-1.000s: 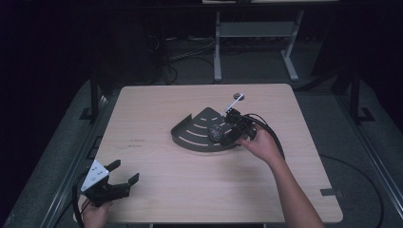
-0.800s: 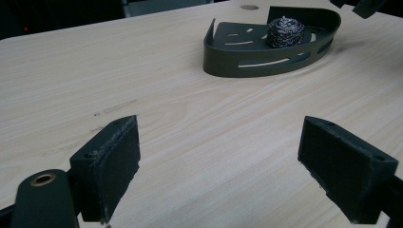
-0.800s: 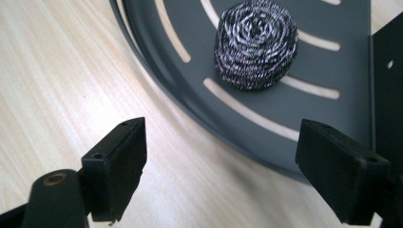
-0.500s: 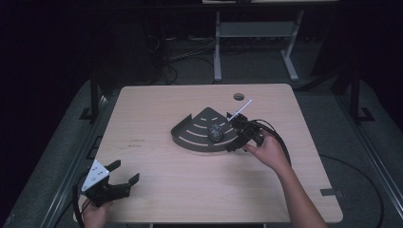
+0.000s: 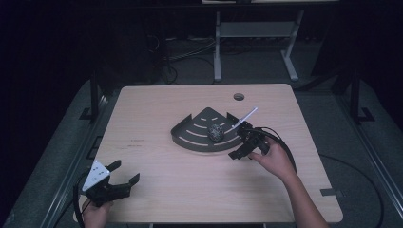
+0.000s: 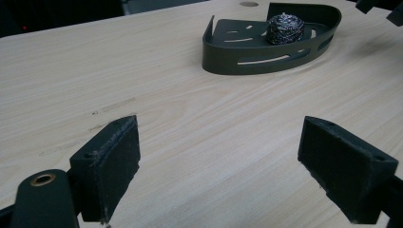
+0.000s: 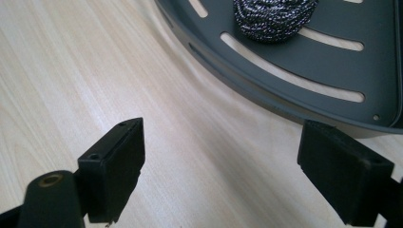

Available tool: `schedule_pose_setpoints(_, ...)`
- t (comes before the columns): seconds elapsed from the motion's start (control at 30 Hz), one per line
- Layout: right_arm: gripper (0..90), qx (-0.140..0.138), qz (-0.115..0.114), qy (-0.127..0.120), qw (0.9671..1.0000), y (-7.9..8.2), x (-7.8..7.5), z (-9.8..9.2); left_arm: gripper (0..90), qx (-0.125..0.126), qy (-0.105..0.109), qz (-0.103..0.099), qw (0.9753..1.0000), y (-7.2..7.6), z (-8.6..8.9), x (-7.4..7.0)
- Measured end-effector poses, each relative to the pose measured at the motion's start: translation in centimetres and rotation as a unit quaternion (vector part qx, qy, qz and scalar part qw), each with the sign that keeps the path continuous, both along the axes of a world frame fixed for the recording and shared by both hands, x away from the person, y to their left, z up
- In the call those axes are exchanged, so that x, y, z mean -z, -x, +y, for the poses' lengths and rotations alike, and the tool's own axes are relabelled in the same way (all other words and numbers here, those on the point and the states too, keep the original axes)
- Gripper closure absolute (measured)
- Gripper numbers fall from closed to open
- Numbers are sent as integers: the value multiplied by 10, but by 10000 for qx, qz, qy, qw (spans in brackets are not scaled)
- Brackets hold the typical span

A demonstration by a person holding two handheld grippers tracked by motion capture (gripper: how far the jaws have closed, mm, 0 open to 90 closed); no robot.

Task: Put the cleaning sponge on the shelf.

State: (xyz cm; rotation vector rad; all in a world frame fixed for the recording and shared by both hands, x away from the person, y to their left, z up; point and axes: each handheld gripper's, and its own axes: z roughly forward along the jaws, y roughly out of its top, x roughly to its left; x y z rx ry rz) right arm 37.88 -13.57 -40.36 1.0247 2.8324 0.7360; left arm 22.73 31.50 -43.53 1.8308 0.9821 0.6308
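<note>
A dark quarter-round slotted tray lies mid-table, and a steel-wool scourer rests free inside it. My right gripper is open just off the tray's right corner, its jaws pointing at the tray with nothing between them. In the right gripper view the tray's curved rim runs just ahead of that gripper, with the scourer farther in. My left gripper stands open and empty at the table's near left corner. From the left gripper, the tray and scourer are far ahead.
The light wood table has a round cable hole near its far edge. A metal stand sits on the dark floor beyond the table. Bare wood lies between the left gripper and the tray.
My right gripper has drawn back off the tray toward the near right, leaving the scourer lying uncovered in the tray. The left gripper has not moved.
</note>
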Motion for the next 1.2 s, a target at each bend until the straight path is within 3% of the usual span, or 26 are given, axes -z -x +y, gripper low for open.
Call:
schedule_pose_setpoints(0.57, 155, 20, 62, 2, 10000, 20, 12, -14, 132, 25, -36, 27, 10000, 0, -1, 1)
schedule_pose_setpoints(1.2, 159, 153, -33, -109, 9998, 44, 22, -36, 132, 44, -56, 25, 10000, 0, -2, 1)
